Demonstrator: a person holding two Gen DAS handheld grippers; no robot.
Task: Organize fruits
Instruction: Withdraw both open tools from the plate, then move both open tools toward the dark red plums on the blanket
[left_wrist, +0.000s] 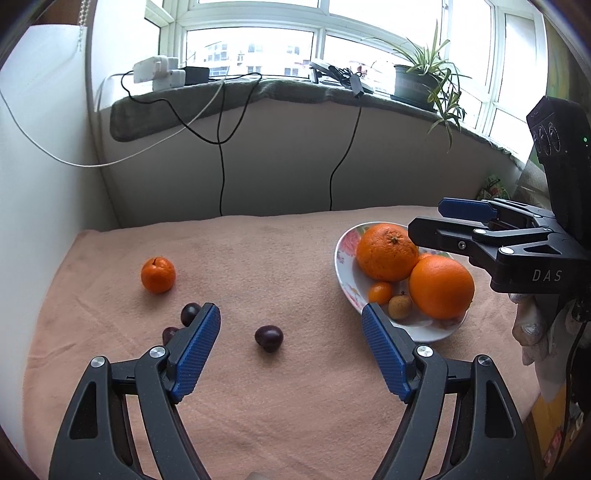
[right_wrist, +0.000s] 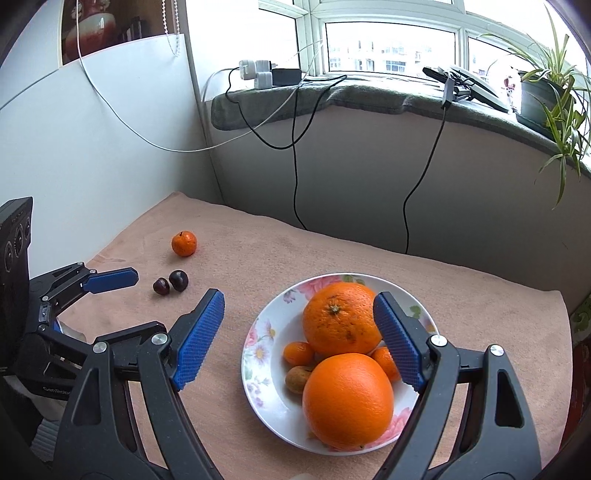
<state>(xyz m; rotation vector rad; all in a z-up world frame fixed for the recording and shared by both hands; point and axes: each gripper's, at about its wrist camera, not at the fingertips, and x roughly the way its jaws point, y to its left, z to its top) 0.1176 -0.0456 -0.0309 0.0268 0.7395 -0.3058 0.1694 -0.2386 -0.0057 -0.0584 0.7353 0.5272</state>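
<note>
A table draped in a pink cloth (left_wrist: 277, 258) is seen from two hand-held grippers, both spread wide and empty. In the left wrist view, a small tangerine (left_wrist: 158, 274) is set at ten o'clock from the left gripper (left_wrist: 291, 314). Two dark plums (left_wrist: 191, 313) are partly hidden by its left finger, and a third plum (left_wrist: 269, 338) lies on the cloth between its blue pads. At two o'clock, a floral plate (left_wrist: 345, 266) is filled with two large oranges (left_wrist: 441, 287) and smaller fruits. The right gripper (right_wrist: 298, 306) is held above that plate, with the oranges framed between its fingers, untouched.
</note>
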